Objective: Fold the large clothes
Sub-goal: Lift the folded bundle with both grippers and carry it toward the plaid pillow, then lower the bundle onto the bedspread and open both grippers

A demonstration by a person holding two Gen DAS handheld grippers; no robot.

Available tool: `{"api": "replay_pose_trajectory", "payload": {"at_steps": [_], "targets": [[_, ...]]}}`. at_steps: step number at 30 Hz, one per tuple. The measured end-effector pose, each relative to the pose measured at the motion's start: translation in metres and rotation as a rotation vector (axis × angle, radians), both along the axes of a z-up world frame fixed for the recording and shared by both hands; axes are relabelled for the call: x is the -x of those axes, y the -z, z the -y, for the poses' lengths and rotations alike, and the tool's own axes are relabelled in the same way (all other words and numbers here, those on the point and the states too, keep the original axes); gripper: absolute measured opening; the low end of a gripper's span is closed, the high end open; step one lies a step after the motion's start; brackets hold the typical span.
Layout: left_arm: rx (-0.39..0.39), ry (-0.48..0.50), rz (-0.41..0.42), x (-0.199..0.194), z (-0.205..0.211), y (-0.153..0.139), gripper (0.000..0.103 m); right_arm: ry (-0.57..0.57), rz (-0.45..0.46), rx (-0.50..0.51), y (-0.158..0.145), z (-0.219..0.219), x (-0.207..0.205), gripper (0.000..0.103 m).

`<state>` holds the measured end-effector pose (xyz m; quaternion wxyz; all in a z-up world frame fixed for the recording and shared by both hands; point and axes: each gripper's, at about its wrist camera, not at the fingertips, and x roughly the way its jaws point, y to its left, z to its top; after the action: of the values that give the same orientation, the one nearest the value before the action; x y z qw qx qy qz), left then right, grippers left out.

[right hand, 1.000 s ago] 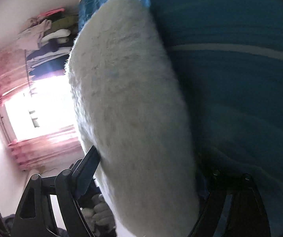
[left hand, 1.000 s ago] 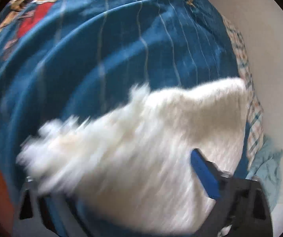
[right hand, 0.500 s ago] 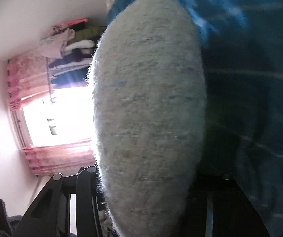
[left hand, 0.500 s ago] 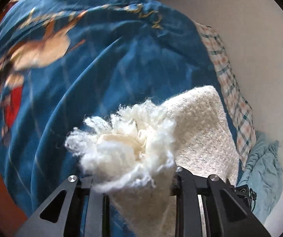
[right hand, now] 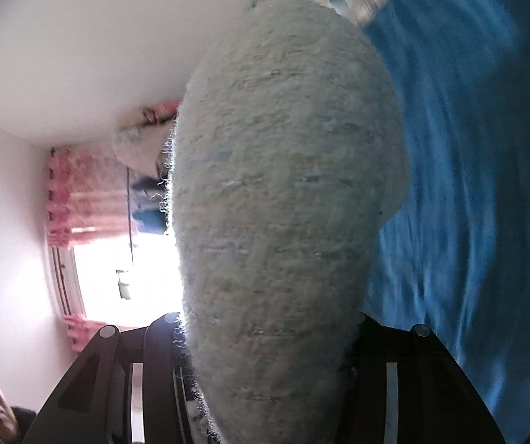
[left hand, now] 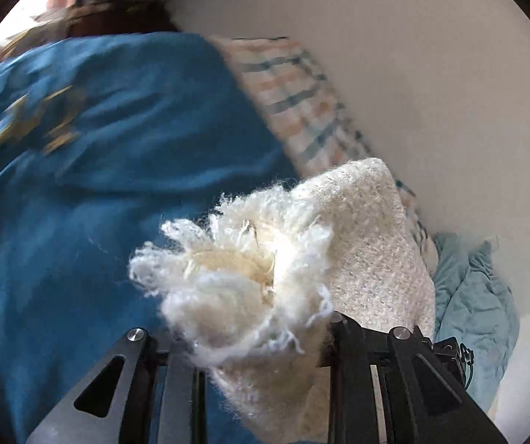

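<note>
A cream, fluffy knitted garment (left hand: 357, 244) is held up over a bed with a blue patterned cover (left hand: 98, 185). My left gripper (left hand: 261, 340) is shut on a bunched, fringed end of the garment, which spills out over its fingers. In the right wrist view my right gripper (right hand: 265, 347) is shut on another part of the same garment (right hand: 283, 192), which bulges up in front of the camera and hides the fingertips. The blue cover (right hand: 468, 185) lies to the right behind it.
A checked pillow (left hand: 301, 111) lies along the white wall (left hand: 412, 74) at the bed's far edge. A light teal cloth (left hand: 475, 296) is crumpled beside it. The right wrist view shows a bright window with pink curtains (right hand: 80, 192) and hanging clothes (right hand: 146, 192).
Both grippers have lifted and swung with the garment. The left view now faces the wall and pillow. The garment's end has bunched between the left fingers.
</note>
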<state>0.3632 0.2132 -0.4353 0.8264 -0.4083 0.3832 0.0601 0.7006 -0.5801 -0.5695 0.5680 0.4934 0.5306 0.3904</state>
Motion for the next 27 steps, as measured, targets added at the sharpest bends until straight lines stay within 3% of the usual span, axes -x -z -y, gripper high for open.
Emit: {"api": "replay_pose_trajectory", "payload": {"at_steps": [4,8,12,17,19,21,23,24,26,27], "targets": [[-0.006,0.041,0.049,-0.087,0.017,0.021,0.020,0.037,0.014,-0.027,0.025,0.011,-0.093,0.049],[0.005,0.085,0.031,-0.147,0.040,0.073,0.020,0.031,-0.016,0.013,0.074,0.041,-0.152,0.049],[0.027,0.129,-0.046,-0.164,0.062,0.123,0.020,0.007,-0.082,0.069,0.118,0.061,-0.174,0.049],[0.016,0.148,-0.083,-0.143,0.067,0.147,0.022,-0.027,-0.059,0.103,0.115,0.063,-0.180,0.054],[0.024,0.149,-0.096,-0.132,0.067,0.146,0.022,-0.040,-0.034,0.196,0.106,0.066,-0.193,0.060],[0.009,0.149,-0.112,-0.130,0.067,0.142,0.026,-0.032,-0.035,0.359,0.084,0.062,-0.189,0.075],[-0.043,0.171,-0.145,-0.133,0.070,0.130,0.027,-0.011,0.024,0.630,0.048,0.052,-0.176,0.088],[-0.074,0.181,-0.165,-0.137,0.072,0.125,0.027,-0.015,0.051,0.727,0.034,0.045,-0.168,0.089],[-0.184,0.205,-0.203,-0.140,0.080,0.114,0.036,-0.013,0.086,0.878,0.008,0.031,-0.148,0.090],[-0.262,0.217,-0.217,-0.139,0.086,0.104,0.053,-0.020,0.115,0.983,-0.006,0.021,-0.134,0.090]]}}
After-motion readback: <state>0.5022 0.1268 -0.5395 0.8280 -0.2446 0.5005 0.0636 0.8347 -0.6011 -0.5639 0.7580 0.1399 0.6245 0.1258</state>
